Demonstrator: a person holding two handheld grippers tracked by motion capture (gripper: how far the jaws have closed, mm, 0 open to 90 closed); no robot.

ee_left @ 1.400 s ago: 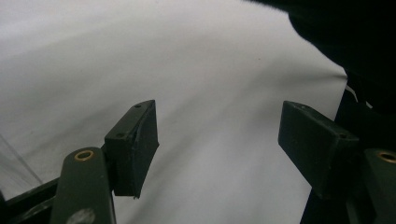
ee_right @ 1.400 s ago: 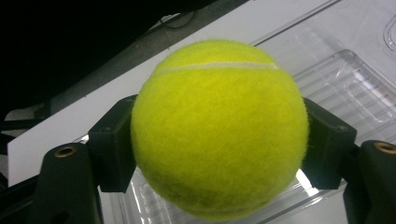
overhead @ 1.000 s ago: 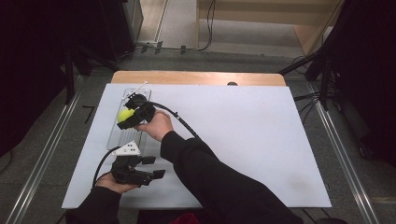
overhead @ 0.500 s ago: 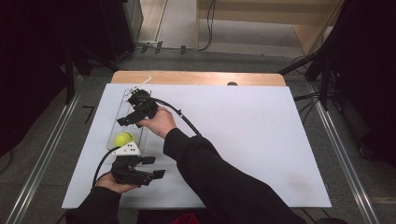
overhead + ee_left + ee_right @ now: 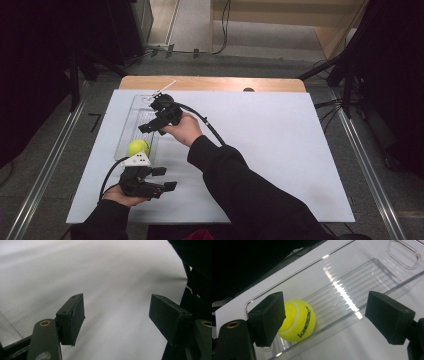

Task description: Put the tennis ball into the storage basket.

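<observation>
From high up: a white table [image 5: 280, 150] with a clear tray [image 5: 131, 117] at its left side, and a yellow ball [image 5: 138, 147] sitting in the near end of that tray. Right gripper [image 5: 150, 125] held up over the middle of the tray, not touching the ball. Left gripper [image 5: 162, 179] low at the near edge, just below the ball, on the bare white top. Along the left gripper [image 5: 116, 315]: jaws wide apart, nothing between, just white table under them. Along the right gripper [image 5: 324, 315]: jaws wide apart too, holding nothing. Below them, the clear tray [image 5: 367, 272] with the yellow ball [image 5: 298, 321] resting in one end, partly behind one jaw, "kawasaki" printed on it.
</observation>
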